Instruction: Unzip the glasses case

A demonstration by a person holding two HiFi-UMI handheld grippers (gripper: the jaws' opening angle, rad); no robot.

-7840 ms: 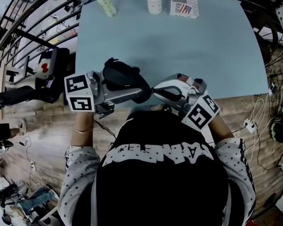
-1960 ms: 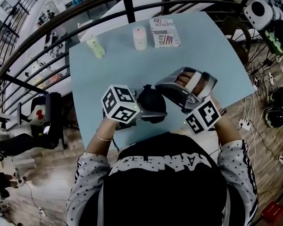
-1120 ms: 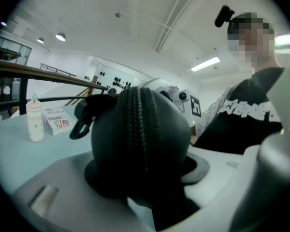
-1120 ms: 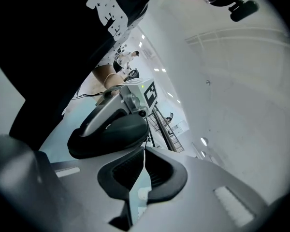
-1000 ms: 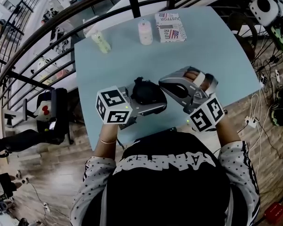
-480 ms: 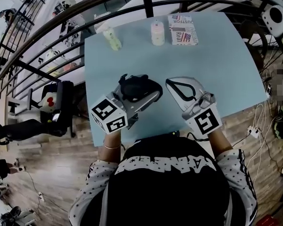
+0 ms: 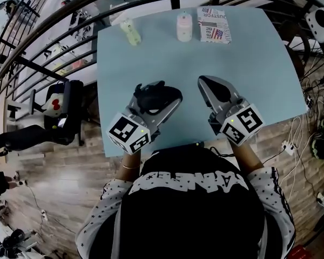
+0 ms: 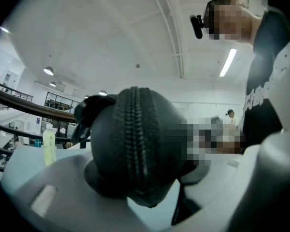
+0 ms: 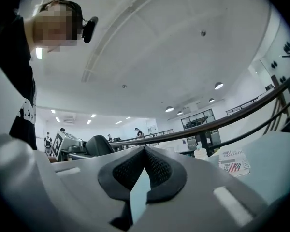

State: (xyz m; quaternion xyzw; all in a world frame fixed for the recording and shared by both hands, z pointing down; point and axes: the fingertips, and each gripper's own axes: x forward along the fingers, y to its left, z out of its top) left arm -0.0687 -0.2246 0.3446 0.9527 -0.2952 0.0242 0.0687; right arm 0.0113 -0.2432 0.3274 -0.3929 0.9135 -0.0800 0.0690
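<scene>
The black, rounded, zip-around glasses case (image 8: pixel 135 144) sits clamped between the two grey jaws of the left gripper (image 7: pixel 157 102), which press on its flanks from either side. It is held over the near half of the light blue rectangular table (image 7: pixel 259 63), left of the person's middle. Whether its underside touches the tabletop cannot be told. In the left gripper view the end of the case faces the camera. The black zip runs down its middle as a ribbed band, its teeth meshed along the stretch that shows, and a black loop (image 8: pixel 87 111) sticks out at the upper left. The right gripper (image 9: pixel 145 153) is clenched on nothing: its dark textured pads meet at the tips, with only a sliver of blue tabletop showing below them. In the head view it lies to the right of the case and apart from it, with bare table between the two, and both grippers point away from the person toward the far edge. Each gripper ends near the person's body in a white cube with black square markers, the left one (image 7: pixel 128 134) and the right one (image 7: pixel 241 124). Along the far edge of the table stand a pale green plastic bottle (image 7: pixel 130 32), a short pinkish-white bottle (image 7: pixel 184 27) and a white printed packet with a flag design (image 7: pixel 215 25), all well apart from the grippers. The person wears a black top with white lettering and star-patterned sleeves (image 7: pixel 97 236). Dark curved railings (image 7: pixel 54 47) arc past the table's far left side.
</scene>
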